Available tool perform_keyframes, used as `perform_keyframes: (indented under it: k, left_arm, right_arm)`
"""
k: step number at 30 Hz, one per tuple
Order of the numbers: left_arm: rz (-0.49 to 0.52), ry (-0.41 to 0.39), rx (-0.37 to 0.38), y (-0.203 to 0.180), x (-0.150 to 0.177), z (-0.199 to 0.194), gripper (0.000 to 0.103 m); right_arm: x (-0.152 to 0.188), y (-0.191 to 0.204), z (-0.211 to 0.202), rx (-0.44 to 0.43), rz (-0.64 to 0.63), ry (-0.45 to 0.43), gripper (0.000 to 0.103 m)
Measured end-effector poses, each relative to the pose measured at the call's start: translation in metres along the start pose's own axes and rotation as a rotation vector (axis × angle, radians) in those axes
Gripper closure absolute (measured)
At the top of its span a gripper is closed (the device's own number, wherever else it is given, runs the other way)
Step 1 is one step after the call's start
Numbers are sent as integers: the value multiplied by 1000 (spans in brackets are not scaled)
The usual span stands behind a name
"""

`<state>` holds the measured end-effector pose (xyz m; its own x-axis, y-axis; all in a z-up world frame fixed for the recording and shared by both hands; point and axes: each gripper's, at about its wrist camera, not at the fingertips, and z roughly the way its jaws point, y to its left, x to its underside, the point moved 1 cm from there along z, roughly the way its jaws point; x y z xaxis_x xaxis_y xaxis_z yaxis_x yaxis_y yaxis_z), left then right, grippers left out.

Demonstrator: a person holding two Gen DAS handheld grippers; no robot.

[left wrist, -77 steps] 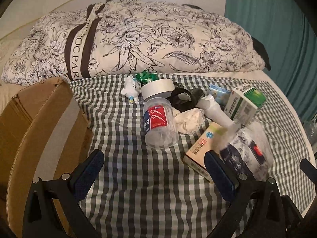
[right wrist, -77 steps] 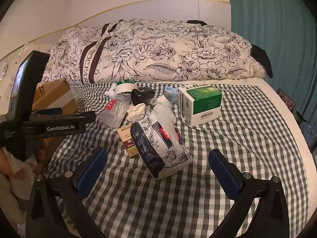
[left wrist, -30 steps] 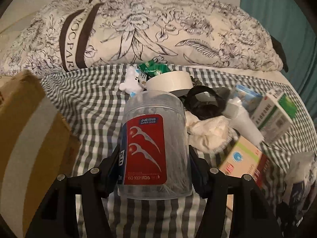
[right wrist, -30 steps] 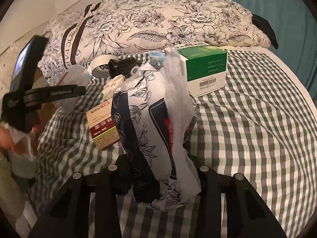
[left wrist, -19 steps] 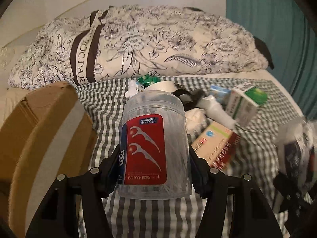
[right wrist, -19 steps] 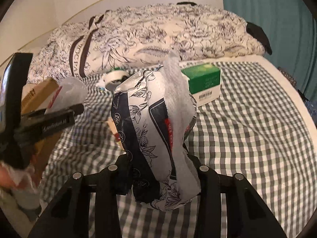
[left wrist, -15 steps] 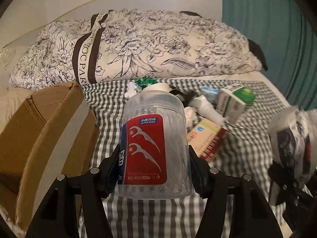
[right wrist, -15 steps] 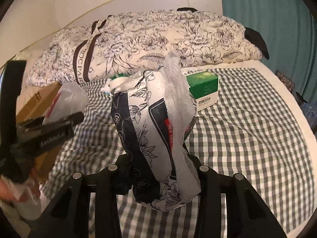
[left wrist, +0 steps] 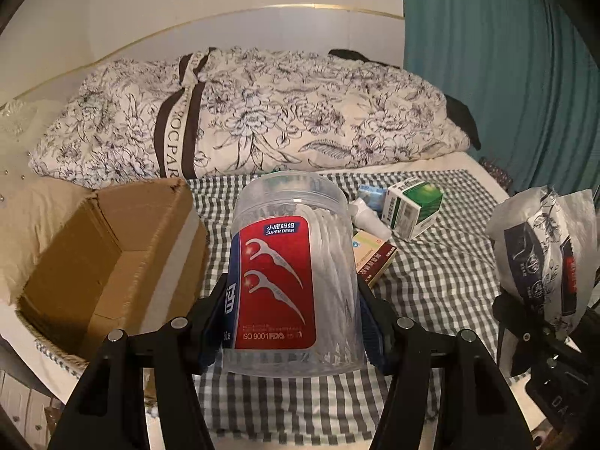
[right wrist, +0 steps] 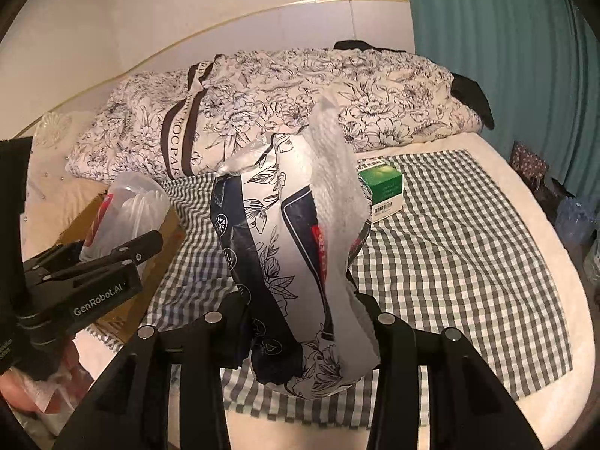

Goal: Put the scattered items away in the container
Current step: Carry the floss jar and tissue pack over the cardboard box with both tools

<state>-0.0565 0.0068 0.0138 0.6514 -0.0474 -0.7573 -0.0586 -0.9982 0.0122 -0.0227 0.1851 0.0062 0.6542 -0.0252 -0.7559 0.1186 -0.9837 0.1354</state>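
My left gripper (left wrist: 292,322) is shut on a clear floss-pick jar (left wrist: 292,270) with a red label, held above the checked cloth, right of the open cardboard box (left wrist: 105,255). My right gripper (right wrist: 300,322) is shut on a floral tissue pack (right wrist: 296,262), lifted above the cloth; it also shows at the right of the left wrist view (left wrist: 547,251). The jar and left gripper appear at the left of the right wrist view (right wrist: 123,217). A green-and-white box (left wrist: 410,206), a tan box (left wrist: 375,258) and a white tube (left wrist: 369,217) lie on the cloth.
A floral duvet roll (left wrist: 262,120) lies across the back of the bed. A teal curtain (left wrist: 506,75) hangs on the right. The checked cloth (right wrist: 450,247) covers the bed to its front edge. The cardboard box sits at the bed's left edge.
Both grippers closed on their items and lifted them back from the pile. The view has pulled away, so the cardboard box and the bed's front edge now show more.
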Motion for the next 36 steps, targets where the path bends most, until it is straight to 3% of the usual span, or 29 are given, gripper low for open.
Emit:
perform_keyframes:
  k: [18,36]
  left_arm:
    - [-71,-87,-7,70,-13,-64,40]
    - [-227,-60,-145,214,-8,-57,40]
  right_arm:
    - [-12,77,-55,-32,-104,-64,63]
    - [-39,199,-19,-189,-213,-45,62]
